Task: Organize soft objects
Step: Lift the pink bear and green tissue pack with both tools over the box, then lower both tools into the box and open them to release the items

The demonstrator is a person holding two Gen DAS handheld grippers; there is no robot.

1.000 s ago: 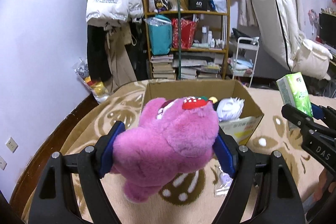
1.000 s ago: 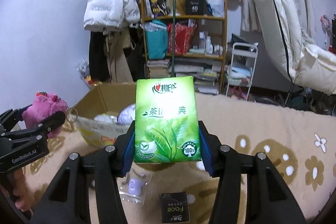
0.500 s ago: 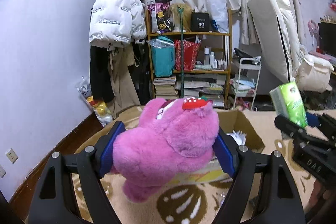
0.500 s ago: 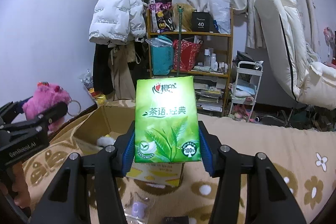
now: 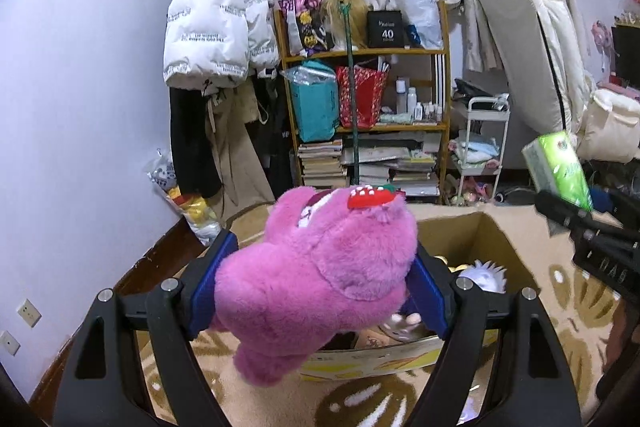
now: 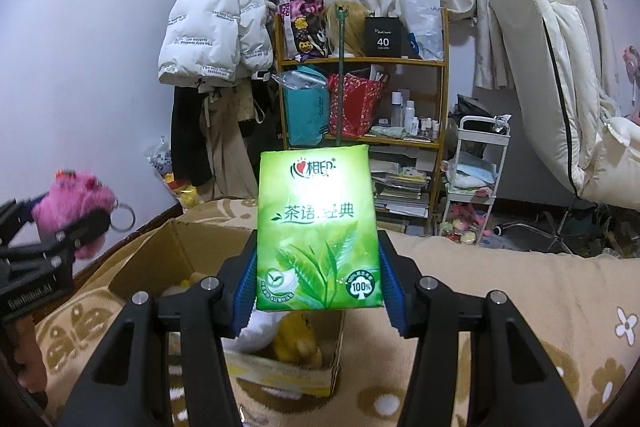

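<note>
A cardboard box (image 6: 256,359) sits open on the patterned carpet (image 6: 520,291), some soft toys already inside. The left gripper (image 5: 316,283) pinches a pink plush toy (image 5: 316,279) in its jaws above the box's near edge. The right gripper (image 6: 316,283) clamps a green tissue pack (image 6: 318,231) over the opening. Best to bring each fully over the gap, lower it, then release, one at a time.

A fluffy pink toy bear (image 5: 320,279) with a red strawberry on its head is squeezed in the air over an open brown box (image 5: 472,231). A green tissue pack (image 6: 318,235) with tea leaves stands upright, pinched above that box too.
</note>
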